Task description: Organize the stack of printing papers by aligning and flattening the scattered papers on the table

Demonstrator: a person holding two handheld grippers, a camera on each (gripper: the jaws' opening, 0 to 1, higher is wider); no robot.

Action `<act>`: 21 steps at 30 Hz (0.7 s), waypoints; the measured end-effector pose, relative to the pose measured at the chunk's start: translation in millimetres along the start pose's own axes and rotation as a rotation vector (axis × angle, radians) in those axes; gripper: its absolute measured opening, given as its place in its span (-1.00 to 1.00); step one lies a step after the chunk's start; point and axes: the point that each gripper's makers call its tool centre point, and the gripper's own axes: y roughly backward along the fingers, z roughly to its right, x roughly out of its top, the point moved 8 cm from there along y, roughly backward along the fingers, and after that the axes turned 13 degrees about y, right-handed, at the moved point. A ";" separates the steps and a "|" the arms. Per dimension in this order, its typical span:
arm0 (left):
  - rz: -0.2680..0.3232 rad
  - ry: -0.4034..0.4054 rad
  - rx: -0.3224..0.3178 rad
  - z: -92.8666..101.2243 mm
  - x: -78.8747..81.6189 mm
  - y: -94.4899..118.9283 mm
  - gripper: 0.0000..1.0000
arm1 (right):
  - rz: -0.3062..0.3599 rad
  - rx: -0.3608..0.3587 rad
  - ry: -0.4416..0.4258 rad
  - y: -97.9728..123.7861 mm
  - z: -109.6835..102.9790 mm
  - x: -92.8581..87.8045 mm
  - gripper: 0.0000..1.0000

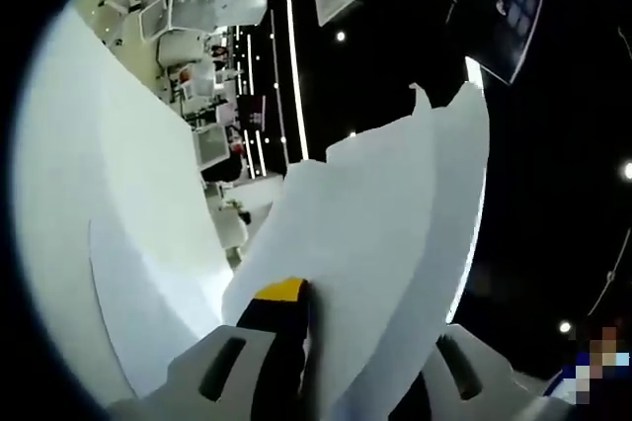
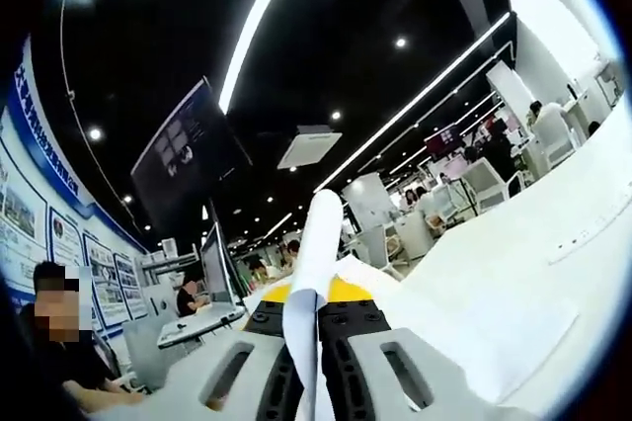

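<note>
In the left gripper view my left gripper (image 1: 312, 314) is shut on the lower edge of a stack of white printing papers (image 1: 395, 213). The stack stands up from the jaws with a ragged, uneven top edge and hides the right finger; the yellow-tipped left finger (image 1: 280, 294) shows beside it. In the right gripper view my right gripper (image 2: 308, 304) is shut on the papers (image 2: 318, 243), seen edge-on and rising between the two yellow-tipped fingers (image 2: 346, 291). The papers are lifted off the white table (image 2: 563, 233).
The white table (image 1: 89, 174) runs along the left, with a loose sheet (image 1: 138, 312) lying on it; another flat sheet (image 2: 494, 327) lies at the right. A hanging monitor (image 2: 188, 164), desks with chairs (image 1: 197, 16) and a seated person (image 2: 69, 352) are behind.
</note>
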 end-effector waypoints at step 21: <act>0.007 -0.003 0.010 -0.8 4.0 1.3 -0.88 | -0.012 0.026 0.007 -1.5 -3.9 -5.6 -1.00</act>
